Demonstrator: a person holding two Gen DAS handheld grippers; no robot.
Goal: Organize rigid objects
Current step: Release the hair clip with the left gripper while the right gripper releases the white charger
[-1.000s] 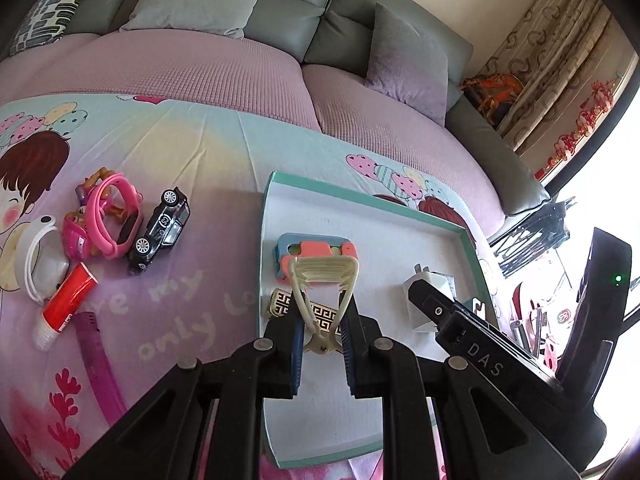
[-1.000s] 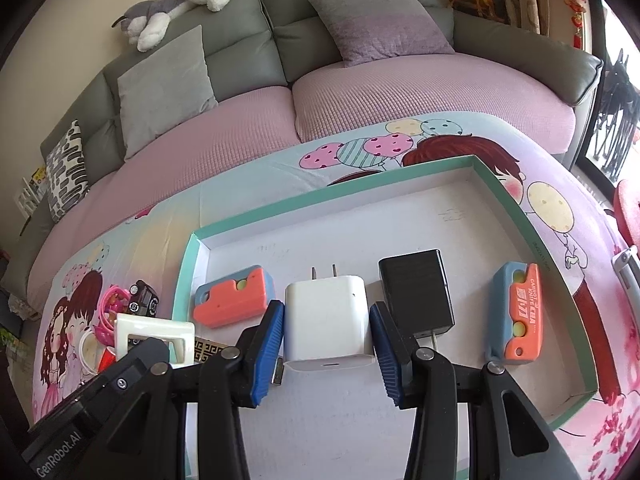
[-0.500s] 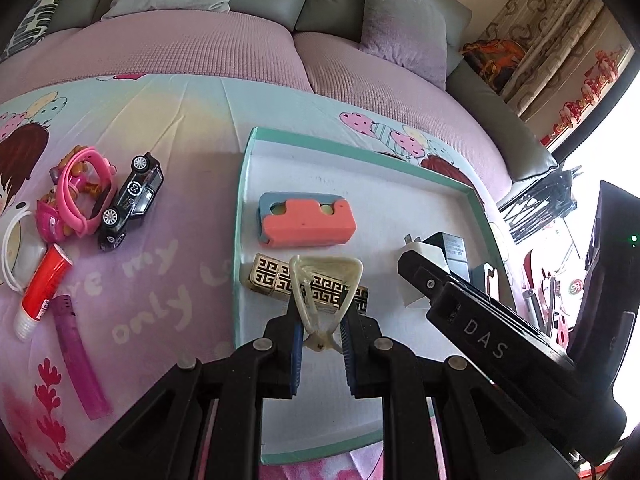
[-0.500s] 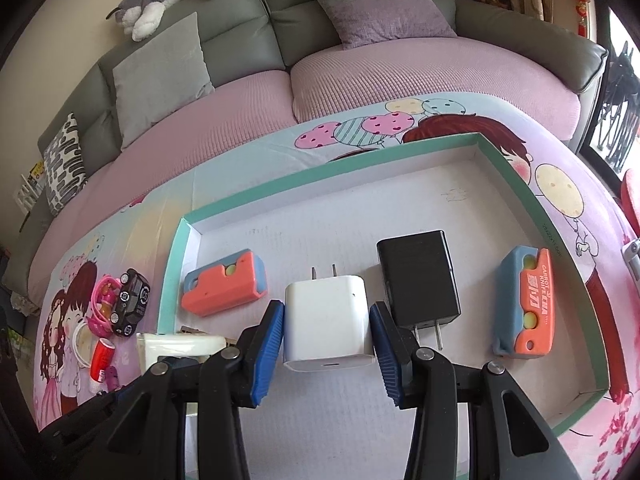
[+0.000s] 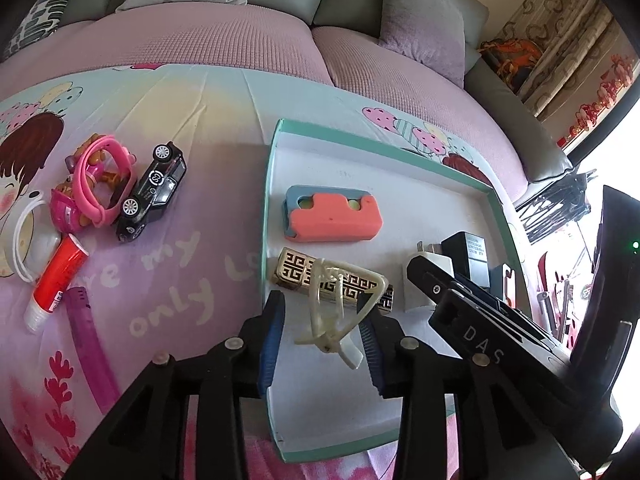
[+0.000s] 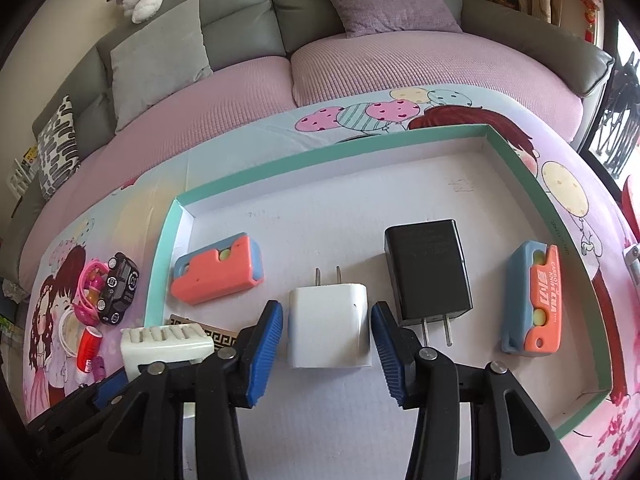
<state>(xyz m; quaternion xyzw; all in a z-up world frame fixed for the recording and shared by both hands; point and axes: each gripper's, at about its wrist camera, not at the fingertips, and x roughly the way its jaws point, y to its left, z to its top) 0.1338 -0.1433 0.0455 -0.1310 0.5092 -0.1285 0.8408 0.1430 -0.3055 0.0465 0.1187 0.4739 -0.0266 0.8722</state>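
Because both jaws have just been opening, the left gripper [image 5: 322, 338] stands spread around the cream hair clip [image 5: 340, 312], freed over the tray [image 5: 267, 216]. The right gripper [image 6: 326, 346] stands spread beside the white charger [image 6: 329, 326], pads apart from it, probably leaving it lined up beside the black charger [image 6: 426, 270].

Left gripper [image 5: 322, 340] and right gripper [image 6: 326, 344] angled downward, fingers [image 6: 262, 352] just parting, gripping nothing.
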